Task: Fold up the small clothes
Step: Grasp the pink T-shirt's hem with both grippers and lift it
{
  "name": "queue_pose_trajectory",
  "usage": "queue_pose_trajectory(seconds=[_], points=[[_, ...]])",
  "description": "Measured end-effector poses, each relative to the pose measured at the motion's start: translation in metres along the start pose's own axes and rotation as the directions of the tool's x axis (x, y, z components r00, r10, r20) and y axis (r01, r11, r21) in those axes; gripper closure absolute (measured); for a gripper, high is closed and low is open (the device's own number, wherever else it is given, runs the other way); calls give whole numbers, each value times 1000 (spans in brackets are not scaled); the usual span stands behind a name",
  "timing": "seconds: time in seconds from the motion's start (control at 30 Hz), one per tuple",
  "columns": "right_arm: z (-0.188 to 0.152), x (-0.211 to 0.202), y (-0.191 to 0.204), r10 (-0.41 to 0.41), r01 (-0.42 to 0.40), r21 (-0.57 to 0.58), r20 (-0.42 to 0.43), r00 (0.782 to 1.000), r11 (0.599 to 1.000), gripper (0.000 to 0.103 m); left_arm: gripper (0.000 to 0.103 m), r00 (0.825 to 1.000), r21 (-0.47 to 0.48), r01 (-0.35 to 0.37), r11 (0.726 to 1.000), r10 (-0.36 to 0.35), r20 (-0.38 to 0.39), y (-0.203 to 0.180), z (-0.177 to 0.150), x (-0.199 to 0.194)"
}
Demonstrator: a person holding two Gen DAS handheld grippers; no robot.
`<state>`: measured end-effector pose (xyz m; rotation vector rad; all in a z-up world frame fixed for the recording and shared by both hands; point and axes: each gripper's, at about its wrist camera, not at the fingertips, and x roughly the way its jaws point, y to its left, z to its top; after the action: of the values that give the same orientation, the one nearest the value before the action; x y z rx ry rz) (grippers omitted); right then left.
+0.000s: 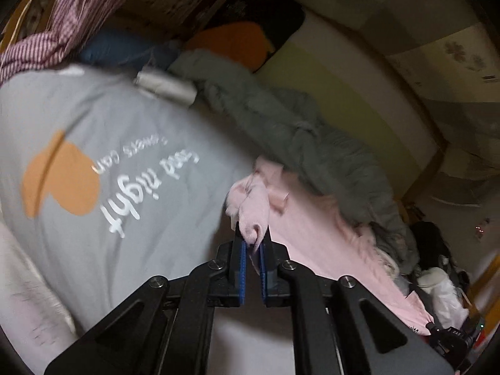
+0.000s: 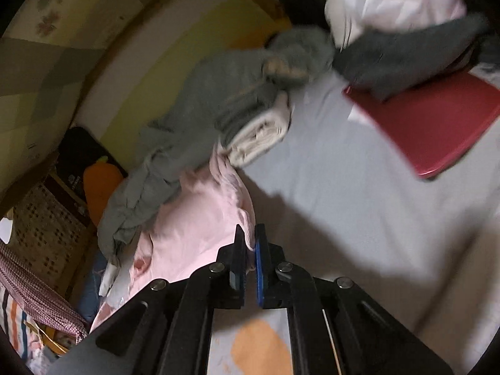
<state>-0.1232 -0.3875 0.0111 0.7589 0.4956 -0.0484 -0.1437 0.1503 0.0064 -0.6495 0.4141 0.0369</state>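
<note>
A small pink garment (image 1: 315,234) lies stretched over a grey bedsheet (image 1: 131,125) printed with white lettering and an orange shape. My left gripper (image 1: 252,237) is shut on a bunched corner of the pink garment. In the right wrist view the same pink garment (image 2: 193,218) lies left of centre, and my right gripper (image 2: 250,237) is shut on its near edge. The cloth spans between the two grippers, held a little above the bed.
A crumpled grey-green garment (image 1: 297,131) lies beside the pink one, also in the right wrist view (image 2: 218,100). A folded white cloth (image 2: 262,137), a red flat pad (image 2: 428,125), a dark garment pile (image 2: 403,47), an orange cushion (image 1: 231,43) and striped fabric (image 1: 56,25) surround the bed.
</note>
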Motion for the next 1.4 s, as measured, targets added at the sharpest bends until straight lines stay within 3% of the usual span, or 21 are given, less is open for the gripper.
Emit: queue_pose_trajectory(seconds=[0.13,0.2,0.27,0.33,0.5,0.57,0.67,0.77,0.83,0.93,1.07,1.23,1.33,1.4], points=[[-5,-33,-3,-8,8,-9,2,1000,1000,99,97,999,40,-36,999,36,4,-15,-4,-30],[-7,-35,-3,-63,62,-21,-30,998,998,99,97,996,87,-74,993,78,-42,-24,-8,-26],[-11,-33,-7,-105,103,-33,-55,993,994,99,97,984,161,-150,975,164,-73,-35,-14,-17],[-14,-26,-13,-121,120,-16,-81,989,993,99,97,979,188,-170,967,187,-78,-38,-21,-11],[-10,-17,-18,-113,113,0,-87,990,994,99,96,969,157,-209,965,226,-104,-30,-12,0],[-3,-10,-13,-115,114,-10,-97,989,993,99,96,945,136,-257,957,278,-172,-29,-2,16],[12,13,0,-120,117,-35,-121,985,993,99,96,918,69,-284,956,292,-267,-26,13,46],[36,54,19,-129,119,-71,-154,980,990,99,96,897,97,-322,942,336,-288,-36,29,84],[48,81,25,-155,138,-100,-187,970,985,99,96,867,138,-346,928,373,-332,-38,35,114],[61,124,34,-191,153,-162,-252,949,975,99,96,848,168,-353,921,390,-357,-40,43,146],[67,152,42,-220,172,-200,-256,941,965,99,96,849,216,-356,909,411,-332,-52,51,168],[64,183,40,-266,211,-215,-278,923,954,99,95,831,243,-371,896,437,-344,-53,52,194],[62,189,38,-270,208,-246,-255,928,947,99,82,836,243,-378,893,442,-325,-48,54,200],[60,189,41,-273,203,-285,-235,933,937,95,65,849,269,-362,893,435,-300,-46,58,197]])
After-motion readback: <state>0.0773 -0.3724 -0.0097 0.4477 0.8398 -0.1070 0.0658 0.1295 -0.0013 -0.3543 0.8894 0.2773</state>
